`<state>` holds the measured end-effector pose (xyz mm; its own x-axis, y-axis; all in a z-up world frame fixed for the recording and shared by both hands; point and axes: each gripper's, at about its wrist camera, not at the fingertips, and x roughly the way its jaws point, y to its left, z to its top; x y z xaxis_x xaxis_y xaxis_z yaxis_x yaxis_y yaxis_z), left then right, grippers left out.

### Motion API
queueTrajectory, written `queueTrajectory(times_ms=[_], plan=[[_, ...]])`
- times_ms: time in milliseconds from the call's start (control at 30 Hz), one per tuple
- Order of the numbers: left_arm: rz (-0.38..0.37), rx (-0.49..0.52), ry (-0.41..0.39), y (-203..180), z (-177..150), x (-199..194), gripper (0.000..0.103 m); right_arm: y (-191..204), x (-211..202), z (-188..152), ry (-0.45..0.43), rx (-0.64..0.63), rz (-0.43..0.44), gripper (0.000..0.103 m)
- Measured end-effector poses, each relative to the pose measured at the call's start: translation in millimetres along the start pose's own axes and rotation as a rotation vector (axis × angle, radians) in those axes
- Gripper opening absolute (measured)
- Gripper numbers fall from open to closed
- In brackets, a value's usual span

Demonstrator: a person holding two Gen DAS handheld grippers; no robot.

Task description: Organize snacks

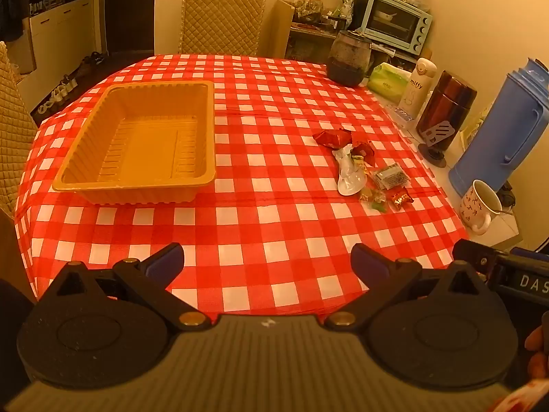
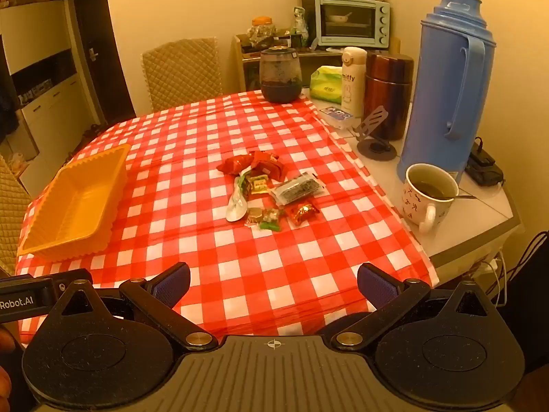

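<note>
I am holding my left gripper (image 1: 267,261) over the near edge of the desk (image 1: 260,206), its fingers (image 1: 168,257) spreading wide with nothing between them. Toward the left edge of the desk the orange tray (image 1: 137,144) is sitting empty on the red checked cloth (image 1: 274,103). Moving right, the snacks (image 2: 267,189) are lying in a loose heap near the right edge of the cloth, well apart from the tray: red wrappers (image 2: 254,164) at the far side, a white packet (image 2: 236,206) beside them, a dark clear packet (image 2: 298,189) and a few small sweets (image 2: 267,219) at the near side, though the fisheye is too soft for me to tell what each one is. My right gripper (image 2: 274,285) is hovering over the near edge too, its fingers (image 2: 377,285) also standing fully apart and gripping nothing. Past the cloth, along the right edge, a mug (image 2: 425,192) with a spoon is standing just beside a tall blue thermos (image 2: 449,86).
</note>
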<state>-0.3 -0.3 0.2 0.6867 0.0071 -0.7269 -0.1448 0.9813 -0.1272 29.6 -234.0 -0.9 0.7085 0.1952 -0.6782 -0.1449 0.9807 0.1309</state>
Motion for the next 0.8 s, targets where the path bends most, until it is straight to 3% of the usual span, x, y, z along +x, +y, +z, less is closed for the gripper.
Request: queueTrajectory(times_ms=[267, 300, 800], plan=[[0.003, 0.036, -0.023, -12.1, -0.6, 2.5, 0.103, 0.4, 0.4, -0.9, -0.002, -0.004, -0.004, 0.103], [-0.007, -0.006, -0.010, -4.2, 1.5, -0.8, 0.103, 0.1, 0.3, -0.9, -0.003, -0.003, -0.005, 0.103], [-0.016, -0.004, -0.023, -1.3, 0.8, -5.7, 0.103, 1.0, 1.2, -0.6, 0.000, -0.008, -0.007, 0.103]])
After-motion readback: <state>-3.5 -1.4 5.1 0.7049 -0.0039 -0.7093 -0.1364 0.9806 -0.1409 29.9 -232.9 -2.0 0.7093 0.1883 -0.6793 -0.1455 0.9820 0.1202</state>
